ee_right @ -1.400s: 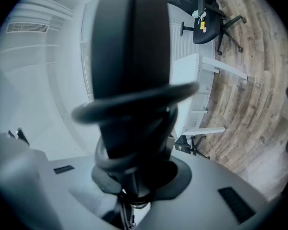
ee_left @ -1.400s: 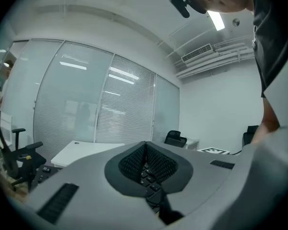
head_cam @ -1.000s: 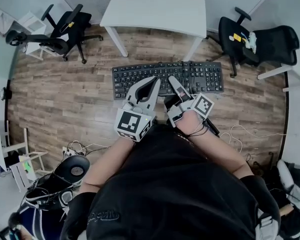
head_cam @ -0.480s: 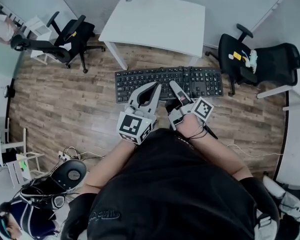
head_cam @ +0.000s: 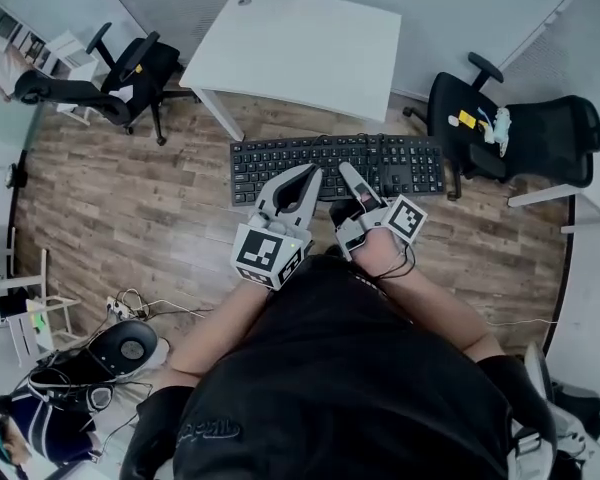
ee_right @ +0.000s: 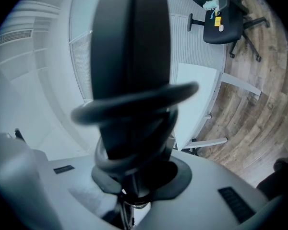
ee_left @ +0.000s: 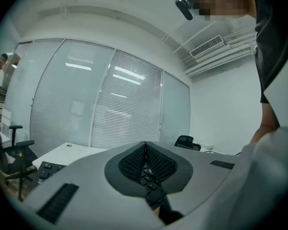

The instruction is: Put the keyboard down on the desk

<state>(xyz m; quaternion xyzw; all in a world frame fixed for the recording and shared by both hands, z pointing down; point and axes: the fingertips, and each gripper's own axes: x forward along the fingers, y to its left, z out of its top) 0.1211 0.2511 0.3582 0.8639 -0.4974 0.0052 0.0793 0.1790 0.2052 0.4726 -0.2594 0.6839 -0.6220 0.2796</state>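
Left gripper (ee_left: 145, 145): the jaws are pressed together at the tips. It lies over the near left part of the keyboard (head_cam: 385, 163), and we see keys below the gap between the pads. We cannot tell if it touches them.
Right gripper (head_cam: 346, 170): it is turned on its side and pinches the near edge of the keyboard, close to the middle. A black cable (ee_right: 134, 102) loops across the jaws.
Keyboard: black and level, in the air above the wood floor (head_cam: 130, 198).
Desk (head_cam: 300, 43): white, just beyond the keyboard's far edge.
Chairs: one black office chair (head_cam: 525, 123) stands right of the desk, and another chair (head_cam: 130, 73) left.
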